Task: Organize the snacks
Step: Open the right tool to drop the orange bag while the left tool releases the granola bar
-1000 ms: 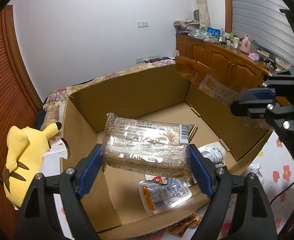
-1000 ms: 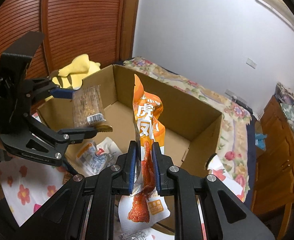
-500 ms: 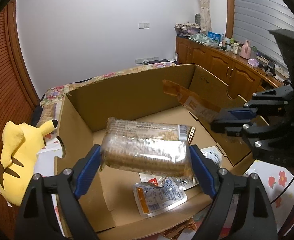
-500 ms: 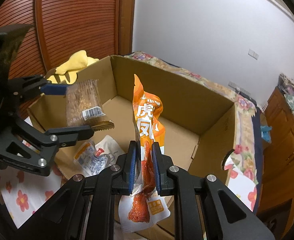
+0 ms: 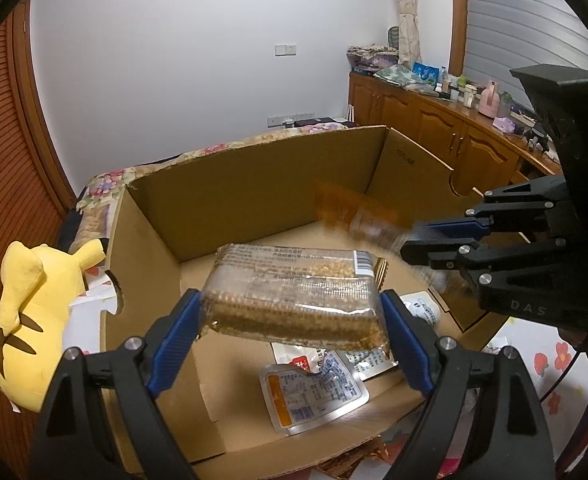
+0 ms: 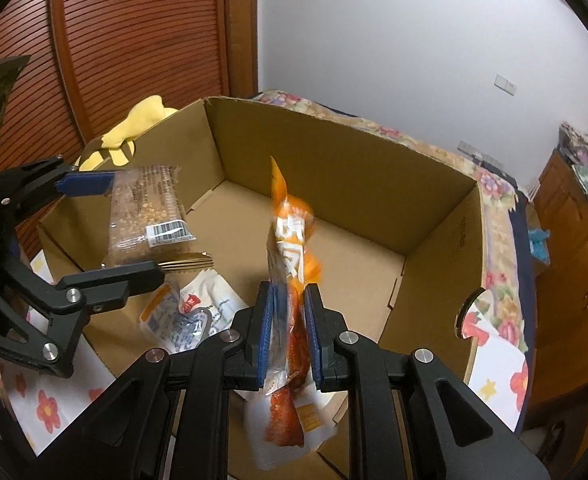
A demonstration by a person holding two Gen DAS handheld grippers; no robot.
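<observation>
The left hand-held gripper point(image 5: 292, 316) has its jaws spread wide, clamped on the two ends of a clear-wrapped cracker pack point(image 5: 294, 296) whose long axis runs straight across between the pads. The right hand-held gripper point(image 6: 288, 334), nearly closed, pinches an orange snack pouch point(image 6: 290, 248) that stands upright lengthwise. Both packs hang over the open cardboard box point(image 5: 254, 184), directly below, where flat pouches point(image 5: 313, 396) lie on its floor near the left gripper.

R gripper point(image 5: 407, 242) w/ orange snack pouch point(image 6: 292, 240) has shifted lower, from upper right toward centre right of left-wrist frame; pouch now blurred. L gripper point(image 5: 292, 314) jaws opened slightly; grain bar pack point(image 5: 294, 300) still between pads.
</observation>
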